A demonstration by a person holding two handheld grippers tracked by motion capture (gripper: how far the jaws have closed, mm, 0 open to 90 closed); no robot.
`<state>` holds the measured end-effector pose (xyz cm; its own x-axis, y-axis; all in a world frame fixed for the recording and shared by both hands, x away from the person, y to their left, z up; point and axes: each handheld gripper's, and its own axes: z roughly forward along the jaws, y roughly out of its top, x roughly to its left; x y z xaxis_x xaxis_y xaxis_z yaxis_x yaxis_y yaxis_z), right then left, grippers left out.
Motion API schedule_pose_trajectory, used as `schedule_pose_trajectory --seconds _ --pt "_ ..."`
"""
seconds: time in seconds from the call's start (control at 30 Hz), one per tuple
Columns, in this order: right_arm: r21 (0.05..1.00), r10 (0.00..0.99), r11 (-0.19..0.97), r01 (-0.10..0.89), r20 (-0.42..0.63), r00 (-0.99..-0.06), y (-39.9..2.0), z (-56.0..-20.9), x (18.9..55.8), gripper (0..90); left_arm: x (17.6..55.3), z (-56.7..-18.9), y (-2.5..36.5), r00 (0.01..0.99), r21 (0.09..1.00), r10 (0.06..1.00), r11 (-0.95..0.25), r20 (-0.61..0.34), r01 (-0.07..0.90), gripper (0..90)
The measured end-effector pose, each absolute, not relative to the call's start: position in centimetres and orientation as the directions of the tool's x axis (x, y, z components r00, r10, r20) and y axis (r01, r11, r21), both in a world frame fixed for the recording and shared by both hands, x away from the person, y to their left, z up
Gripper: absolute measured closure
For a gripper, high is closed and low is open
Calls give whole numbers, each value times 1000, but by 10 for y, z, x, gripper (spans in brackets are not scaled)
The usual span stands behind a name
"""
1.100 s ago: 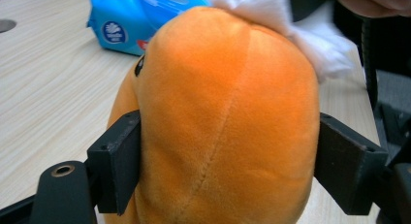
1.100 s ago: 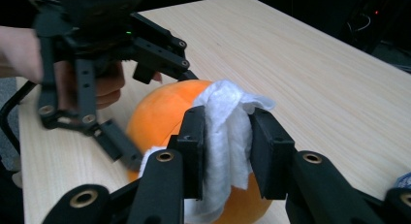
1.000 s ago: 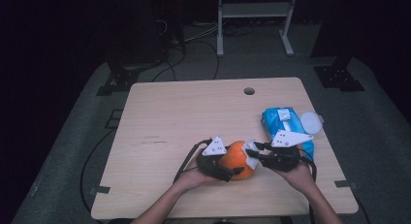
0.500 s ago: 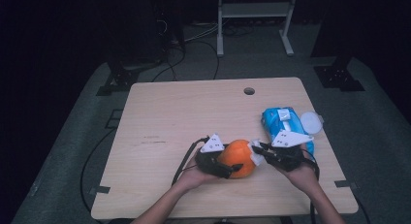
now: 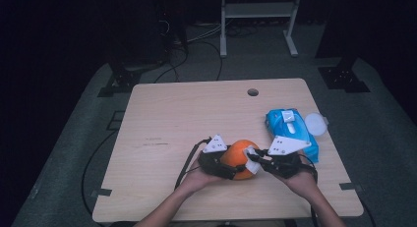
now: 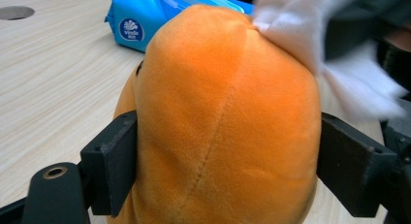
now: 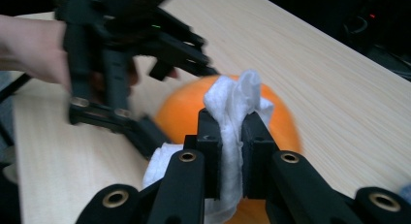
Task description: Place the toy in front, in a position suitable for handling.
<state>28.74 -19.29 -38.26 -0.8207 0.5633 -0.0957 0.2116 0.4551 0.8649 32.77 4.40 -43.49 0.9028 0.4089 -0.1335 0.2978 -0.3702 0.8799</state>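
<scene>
At the near edge of the wooden table (image 5: 187,109), your left gripper (image 6: 223,170) holds an orange plush toy (image 5: 239,158) wide between its two black jaws, the pads pressed into the soft sides — and those jaws have just been easing open a little, with the toy between them. Your right gripper (image 7: 231,151) has its jaws closed tight on a folded white wipe (image 7: 232,112), the free end of the cloth lying against the toy's upper right side, where the left gripper view shows it blurred. A blue wipes pack (image 5: 291,131) lies just beyond your right hand, its round white lid (image 5: 314,124) off to the far side, close to the table's right edge. The likely trouble from here is the loosening left hold: if the pads let go any further while you rub, the plush could roll or squirm out and tip onto the table. Press too hard with the cloth and the soft body will simply give, so the wipe skids without cleaning. The pinched wipe could also slide out of the right jaws if it drags on the pile — keep the strokes short.
</scene>
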Motion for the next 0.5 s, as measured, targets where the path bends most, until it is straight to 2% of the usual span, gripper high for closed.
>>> schedule_pose_trajectory --seconds 0.17,0.23,0.4,0.5 --pt "869 621 402 287 -29 -783 -215 -391 298 803 326 -434 45 927 883 360 -394 -108 256 146" --pt "870 620 400 288 -25 -784 -217 -393 299 803 328 -432 49 942 881 315 -406 -113 242 129" --pt "869 620 402 288 -26 -784 -216 -394 299 802 335 -429 63 947 897 283 -364 -150 251 116" --pt "869 618 398 293 -18 -786 -215 -395 300 802 336 -431 61 953 891 279 -394 -117 225 106"
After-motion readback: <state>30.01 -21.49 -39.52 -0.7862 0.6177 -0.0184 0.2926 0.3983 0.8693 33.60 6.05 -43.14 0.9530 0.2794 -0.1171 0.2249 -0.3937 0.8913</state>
